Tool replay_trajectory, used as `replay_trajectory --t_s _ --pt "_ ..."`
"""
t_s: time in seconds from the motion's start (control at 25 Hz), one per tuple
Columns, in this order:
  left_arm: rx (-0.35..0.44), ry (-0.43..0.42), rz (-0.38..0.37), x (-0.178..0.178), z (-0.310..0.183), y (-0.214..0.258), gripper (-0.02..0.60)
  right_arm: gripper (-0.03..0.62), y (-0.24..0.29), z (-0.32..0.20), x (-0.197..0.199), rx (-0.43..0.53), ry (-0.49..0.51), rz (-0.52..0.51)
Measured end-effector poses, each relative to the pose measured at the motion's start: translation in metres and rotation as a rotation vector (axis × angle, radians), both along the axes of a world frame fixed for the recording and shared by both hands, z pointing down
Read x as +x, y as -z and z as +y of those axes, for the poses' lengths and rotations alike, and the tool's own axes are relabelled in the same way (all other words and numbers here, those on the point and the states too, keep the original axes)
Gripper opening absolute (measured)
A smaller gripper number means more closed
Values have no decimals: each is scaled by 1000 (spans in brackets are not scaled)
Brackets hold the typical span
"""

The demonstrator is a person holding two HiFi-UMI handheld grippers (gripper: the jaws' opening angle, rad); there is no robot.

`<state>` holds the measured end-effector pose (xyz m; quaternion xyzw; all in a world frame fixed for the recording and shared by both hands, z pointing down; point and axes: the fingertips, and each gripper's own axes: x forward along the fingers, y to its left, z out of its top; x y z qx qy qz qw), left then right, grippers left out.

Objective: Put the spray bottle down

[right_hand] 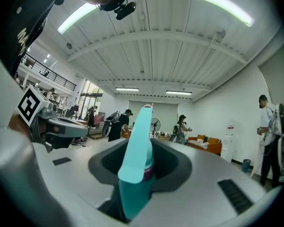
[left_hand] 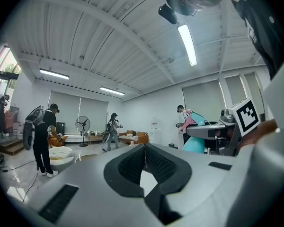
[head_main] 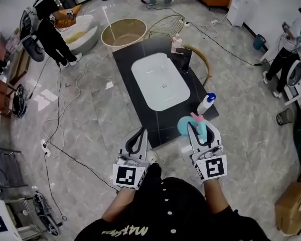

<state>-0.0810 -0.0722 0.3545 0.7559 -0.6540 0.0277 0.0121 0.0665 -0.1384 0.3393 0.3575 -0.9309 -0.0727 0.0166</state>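
Near right of head view: right gripper (head_main: 201, 130) clamped on teal spray bottle (head_main: 186, 126), pink part showing on top. Bottle held off ground, seemingly over near right corner of black slab (head_main: 133, 59), though overlap hard to judge. Right gripper view: bottle gripped between both jaws, teal head rising past them. Left gripper (head_main: 142, 132) near left, alongside, jaws together, nothing between. White basin (head_main: 160, 82) set in slab. White bottle with blue cap (head_main: 206, 103) at slab's right edge, just beyond spray bottle.
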Motion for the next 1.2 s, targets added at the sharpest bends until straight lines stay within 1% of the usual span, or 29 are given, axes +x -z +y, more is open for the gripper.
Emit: replay_trajectory --t_s 0.12,0.24,0.44,0.56,0.68,0.8,0.92,1.2 --pt "17 -3 -1 -15 -21 8 17 117 5 -20 -14 8 -4 4" --pt "18 3 -5 -32 -39 11 17 117 8 -38 -30 20 -2 5" --pt "41 -6 13 -55 -60 13 17 117 11 -60 -53 27 -11 7" --pt "21 -25 17 -64 -71 12 17 117 14 -70 -65 30 -13 7" --pt "5 -35 15 -68 -79 7 17 117 11 -77 -74 18 -4 10" --pt "6 -36 21 -67 -87 5 17 117 7 -84 -77 8 6 20" --pt "7 -14 24 -70 -95 3 17 117 6 -93 -81 11 21 24" --pt "-24 50 48 -69 -106 -4 15 117 2 -117 -85 3 87 44"
